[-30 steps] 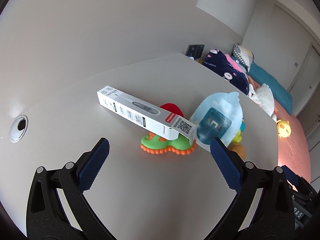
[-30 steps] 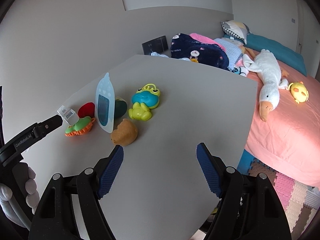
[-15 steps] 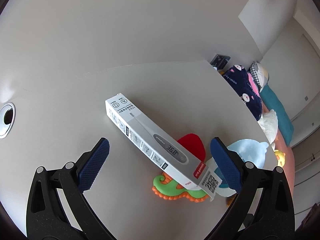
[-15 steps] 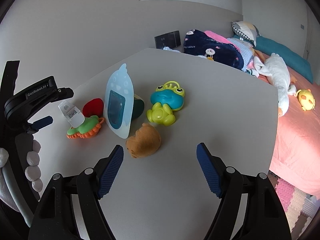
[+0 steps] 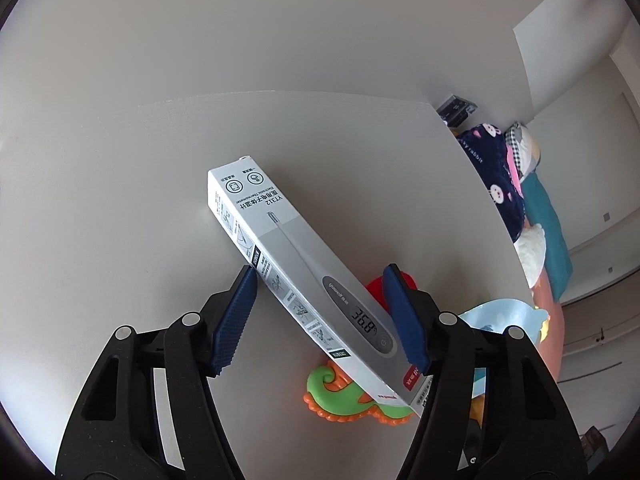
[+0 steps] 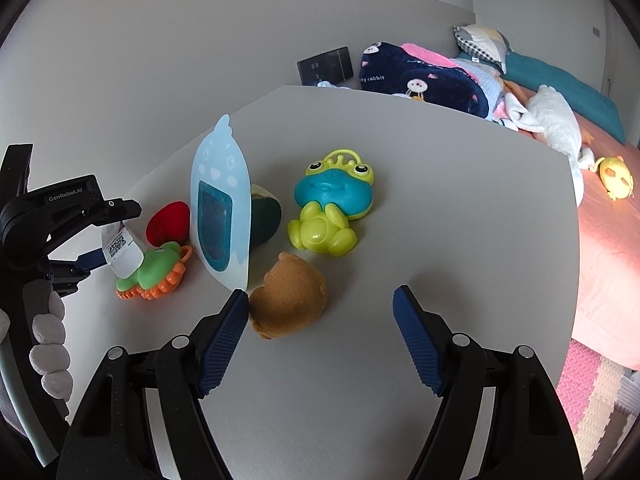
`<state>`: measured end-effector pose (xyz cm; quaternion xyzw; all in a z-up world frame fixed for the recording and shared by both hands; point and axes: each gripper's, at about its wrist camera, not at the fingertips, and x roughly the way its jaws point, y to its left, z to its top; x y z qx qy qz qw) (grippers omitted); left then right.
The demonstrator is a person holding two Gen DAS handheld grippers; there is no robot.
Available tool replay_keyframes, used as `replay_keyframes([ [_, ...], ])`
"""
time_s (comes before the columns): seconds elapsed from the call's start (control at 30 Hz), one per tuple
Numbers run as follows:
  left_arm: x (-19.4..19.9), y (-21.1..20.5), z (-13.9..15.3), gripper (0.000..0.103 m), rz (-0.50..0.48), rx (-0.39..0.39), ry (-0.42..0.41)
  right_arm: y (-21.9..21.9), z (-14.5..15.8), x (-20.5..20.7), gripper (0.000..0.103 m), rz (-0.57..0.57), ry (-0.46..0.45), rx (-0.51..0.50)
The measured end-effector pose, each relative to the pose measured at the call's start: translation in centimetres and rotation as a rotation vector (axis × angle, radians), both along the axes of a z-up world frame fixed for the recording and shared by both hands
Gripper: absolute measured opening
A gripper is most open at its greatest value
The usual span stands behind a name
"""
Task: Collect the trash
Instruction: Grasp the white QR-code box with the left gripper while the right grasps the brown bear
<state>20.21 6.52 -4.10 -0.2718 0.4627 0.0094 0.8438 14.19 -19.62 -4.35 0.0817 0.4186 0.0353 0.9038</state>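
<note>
A long white and grey thermometer box (image 5: pixel 288 256) lies slantwise on the white table (image 5: pixel 120 200). Its near end rests on a green and orange toy (image 5: pixel 340 396). My left gripper (image 5: pixel 320 270) straddles the box and its jaws are closing; both blue pads touch the box's long sides. In the right wrist view the box's barcode end (image 6: pixel 120 250) pokes out under the left gripper (image 6: pixel 72 216). A light blue blister pack (image 6: pixel 220 208) stands upright among the toys. My right gripper (image 6: pixel 320 292) hovers open over the table, and a brown plush toy (image 6: pixel 288 308) sits by its left finger.
A green and blue frog toy (image 6: pixel 332 200), a red piece (image 6: pixel 168 220) and a dark green ball (image 6: pixel 266 216) lie around the blister pack. A bed (image 6: pixel 600 248) with blankets and soft toys runs along the table's far right edge. A gloved hand (image 6: pixel 48 332) holds the left gripper.
The left gripper came down over the thermometer box while rolling, and its jaws narrowed from wide apart to the box's sides. The right gripper advanced towards the toys until the brown plush sat by its left finger.
</note>
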Motion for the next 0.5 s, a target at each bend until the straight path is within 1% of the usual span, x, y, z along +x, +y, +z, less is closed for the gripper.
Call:
replay_keyframes([
  [0.03,0.0,0.0,0.0,0.056,-0.005,0.002,-0.003,0.0,0.0,0.1,0.075,-0.002,-0.001,-0.004],
  [0.1,-0.1,-0.1,0.0,0.054,-0.025,-0.008,-0.004,0.0,0.1,0.1,0.07,0.006,0.001,-0.001],
  [0.2,-0.1,-0.4,0.1,0.047,-0.068,-0.031,-0.013,0.1,-0.1,0.2,0.059,0.024,0.017,0.009],
  [0.23,-0.1,-0.6,0.1,0.044,-0.082,-0.032,-0.018,0.2,-0.3,0.2,0.051,0.034,0.029,0.015],
  [0.27,-0.1,-0.8,0.2,0.043,-0.094,-0.029,-0.026,0.2,-0.4,0.3,0.04,0.042,0.036,0.023],
  [0.33,-0.1,-1.1,0.3,0.038,-0.118,-0.028,-0.041,0.2,-0.5,0.2,0.032,0.051,0.035,0.039],
  [0.43,-0.3,-1.3,0.7,0.034,-0.148,-0.031,-0.068,0.0,-0.4,0.0,0.032,0.046,0.033,0.053],
  [0.5,-0.2,-1.6,1.1,0.033,-0.154,-0.012,-0.094,-0.1,-0.2,-0.2,0.032,0.043,0.022,0.051],
])
